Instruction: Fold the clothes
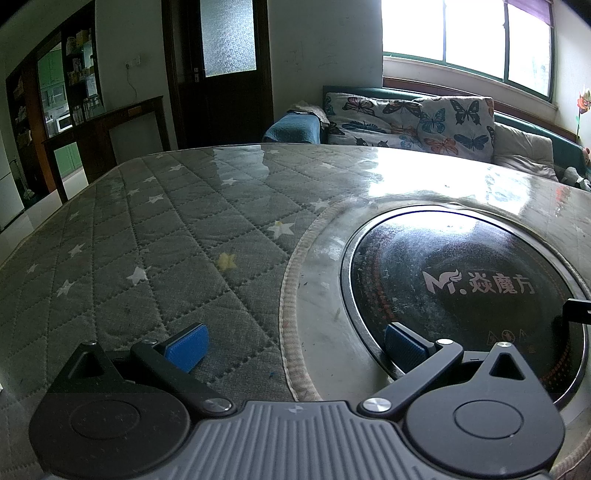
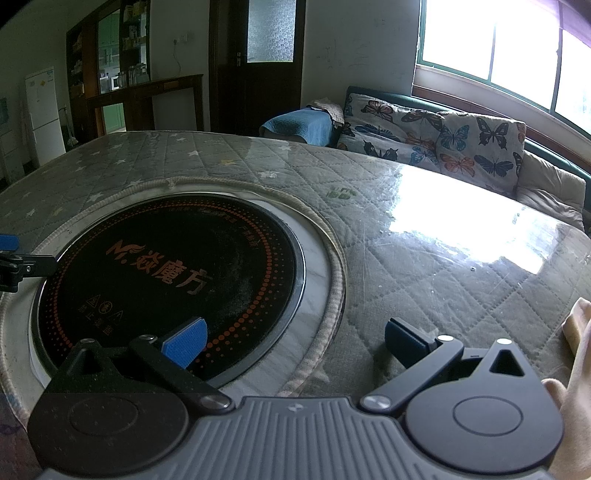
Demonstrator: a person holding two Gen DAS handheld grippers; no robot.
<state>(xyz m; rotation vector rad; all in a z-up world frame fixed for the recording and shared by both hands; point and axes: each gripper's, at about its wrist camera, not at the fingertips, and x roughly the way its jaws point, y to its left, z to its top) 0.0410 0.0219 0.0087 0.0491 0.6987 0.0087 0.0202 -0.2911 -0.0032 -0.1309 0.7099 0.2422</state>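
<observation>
No garment shows in either view. My left gripper [image 1: 295,349] is open just above the table, its blue pads [image 1: 188,347] wide apart with nothing between them; one pad hangs over the quilted grey star-print cover [image 1: 155,236], the other over the black round induction hob [image 1: 469,295]. My right gripper [image 2: 295,347] is open too and holds nothing, one pad over the hob [image 2: 170,266], the other over the quilted cover [image 2: 424,258]. The left gripper's tip [image 2: 11,258] pokes in at the left edge of the right wrist view. A hand [image 2: 576,369] holds the right gripper.
A clear glossy sheet covers the table and glares under the window [image 1: 465,33]. Behind the table stands a sofa with butterfly cushions [image 1: 417,118] and a blue folded cloth [image 1: 293,127]. A dark door [image 1: 225,70], shelves [image 1: 70,92] and a white fridge [image 2: 42,114] lie further back.
</observation>
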